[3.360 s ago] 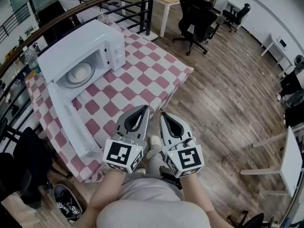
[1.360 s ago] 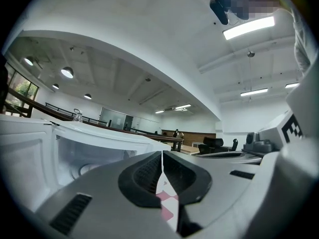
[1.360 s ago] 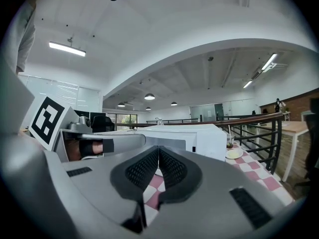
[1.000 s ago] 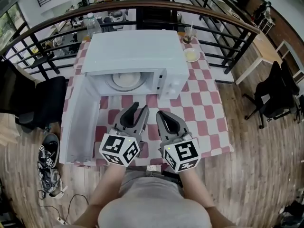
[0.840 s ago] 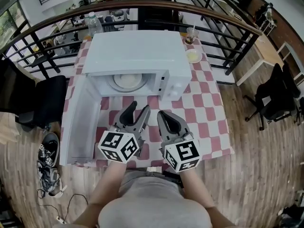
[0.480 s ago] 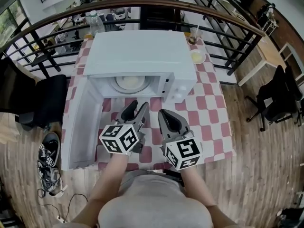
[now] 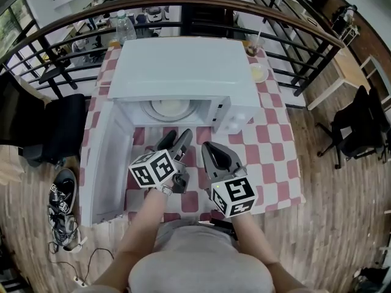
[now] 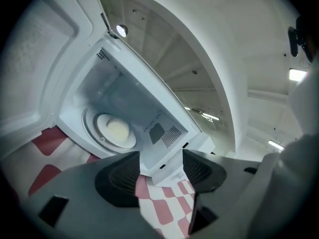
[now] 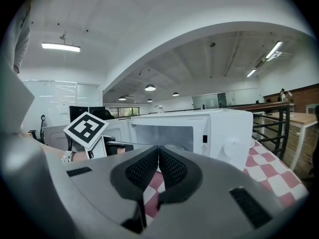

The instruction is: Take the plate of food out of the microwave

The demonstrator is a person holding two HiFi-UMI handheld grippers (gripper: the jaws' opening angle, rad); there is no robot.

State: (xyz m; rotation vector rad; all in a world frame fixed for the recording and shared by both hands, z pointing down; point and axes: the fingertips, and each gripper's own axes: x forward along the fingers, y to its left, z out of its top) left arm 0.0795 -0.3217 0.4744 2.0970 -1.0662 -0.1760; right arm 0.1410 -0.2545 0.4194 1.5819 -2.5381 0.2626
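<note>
Plate of food (image 8: 115, 129): round, white, with a pale mound on top, sitting mid-floor inside the microwave (image 7: 183, 66). Cavity mouth is unobstructed. Door (image 7: 109, 163) is swung wide to the left, out past the table's front edge. Left gripper (image 7: 175, 138) is just in front of the opening, rolled. Its jaws have just been opening and stand apart with nothing between them. Right gripper (image 7: 211, 150) is beside it, ribbed black pads pressed together, empty. Checked red-white cloth (image 7: 272, 163) is bare at right. Railing (image 7: 293, 23) runs behind the boxy, glossy white casing.
</note>
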